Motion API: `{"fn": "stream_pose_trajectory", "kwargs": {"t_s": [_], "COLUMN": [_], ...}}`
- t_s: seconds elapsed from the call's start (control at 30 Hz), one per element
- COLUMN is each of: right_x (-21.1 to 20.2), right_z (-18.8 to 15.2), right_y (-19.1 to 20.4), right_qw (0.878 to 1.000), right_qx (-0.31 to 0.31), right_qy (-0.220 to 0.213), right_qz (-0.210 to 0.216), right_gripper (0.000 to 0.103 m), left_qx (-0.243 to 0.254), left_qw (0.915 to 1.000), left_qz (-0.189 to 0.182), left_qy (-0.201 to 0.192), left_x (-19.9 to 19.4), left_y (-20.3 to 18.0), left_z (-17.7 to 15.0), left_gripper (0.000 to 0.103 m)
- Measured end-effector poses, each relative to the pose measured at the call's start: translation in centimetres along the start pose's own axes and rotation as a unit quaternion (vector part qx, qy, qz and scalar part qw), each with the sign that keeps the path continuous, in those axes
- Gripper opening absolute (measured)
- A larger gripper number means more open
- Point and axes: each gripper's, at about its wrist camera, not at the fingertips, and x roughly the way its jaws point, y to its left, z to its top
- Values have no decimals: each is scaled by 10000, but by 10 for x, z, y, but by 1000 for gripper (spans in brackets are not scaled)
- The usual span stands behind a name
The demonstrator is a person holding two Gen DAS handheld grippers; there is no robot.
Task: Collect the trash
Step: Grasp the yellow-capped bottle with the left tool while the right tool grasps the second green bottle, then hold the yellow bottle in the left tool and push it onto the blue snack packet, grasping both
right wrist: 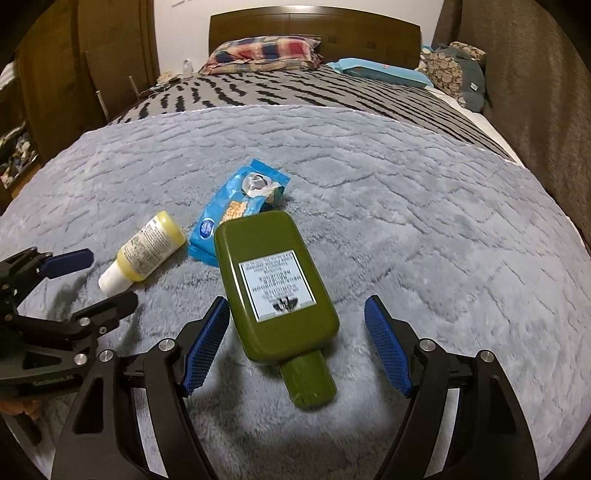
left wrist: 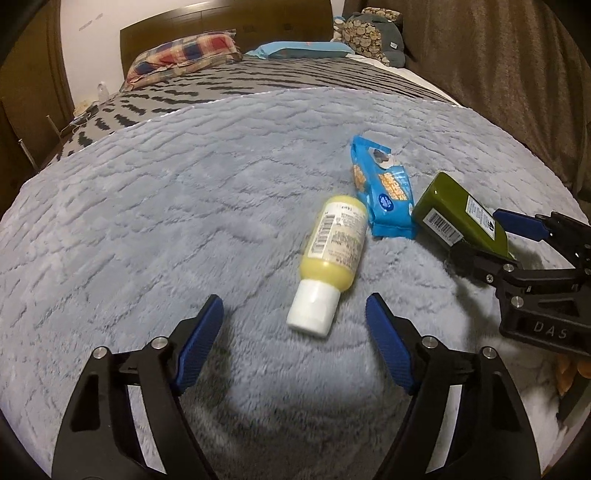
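Three pieces of trash lie on a grey fluffy blanket [left wrist: 147, 229]. A yellow bottle [left wrist: 330, 254] with a white cap lies just ahead of my open, empty left gripper [left wrist: 295, 325], cap toward it. A blue snack wrapper [left wrist: 384, 192] lies behind it. A green bottle [right wrist: 275, 284] lies cap toward me between the open fingers of my right gripper [right wrist: 297, 321], whose left pad [right wrist: 208, 343] is close to its side. In the left wrist view the right gripper [left wrist: 517, 240] straddles the green bottle [left wrist: 458, 214]. The left gripper [right wrist: 96, 277], yellow bottle [right wrist: 147, 251] and wrapper [right wrist: 236, 206] show in the right wrist view.
The blanket [right wrist: 424, 240] covers a bed with a grey striped cover [left wrist: 258, 81]. A plaid pillow [left wrist: 184, 55], a blue pillow [left wrist: 299, 50] and a plush toy [left wrist: 373, 33] lie by the wooden headboard [right wrist: 314, 33]. A brown curtain [left wrist: 498, 74] hangs at the right.
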Motion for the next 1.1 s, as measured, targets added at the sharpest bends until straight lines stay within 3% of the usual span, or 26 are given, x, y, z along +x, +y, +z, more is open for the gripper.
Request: {"fn": "stream_pose_trajectory", "kwargs": {"t_s": [0.2, 0.27, 0.33, 0.4, 0.43, 0.47, 0.7, 0.83, 1.0, 1.07, 1.1], "right_x": [8, 10, 11, 10, 9, 8, 5, 23, 30, 24, 22], "right_z": [6, 6, 7, 9, 10, 11, 42, 55, 58, 59, 59], "right_y": [0, 1, 3, 5, 5, 6, 26, 42, 52, 46, 44], "right_qw": [10000, 9999, 9999, 9999, 10000, 10000, 9990, 9982, 9984, 9978, 9979], "right_qx": [-21, -43, -55, -68, -39, -17, 178, 306, 363, 425, 443], "right_qy": [43, 84, 82, 57, 24, -4, -286, -136, -17, -68, -101], "right_qz": [-20, 57, 64, 66, 79, 81, 282, 491, 438, 496, 471], "right_gripper": [76, 65, 57, 57, 57, 56, 56, 56, 58, 69, 70], "left_qx": [34, 57, 105, 157, 190, 211, 182, 88, 162, 159, 151], "left_qw": [10000, 9999, 9999, 9997, 9995, 9994, 9998, 9998, 9996, 9996, 9996], "left_qz": [-56, -89, -116, -169, -237, -258, 32, 157, 181, 176, 180], "left_qy": [12, 44, 65, 78, 67, 60, -121, -102, -112, -134, -144], "left_x": [7, 10, 12, 14, 14, 14, 6, 5, 4, 4, 4], "left_y": [-1, -2, -2, -4, -5, -6, 8, 24, 32, 34, 35], "left_z": [9, 11, 14, 15, 15, 16, 16, 15, 11, 12, 12], "left_gripper": [65, 60, 53, 44, 33, 30, 30, 30, 30, 30, 30]}}
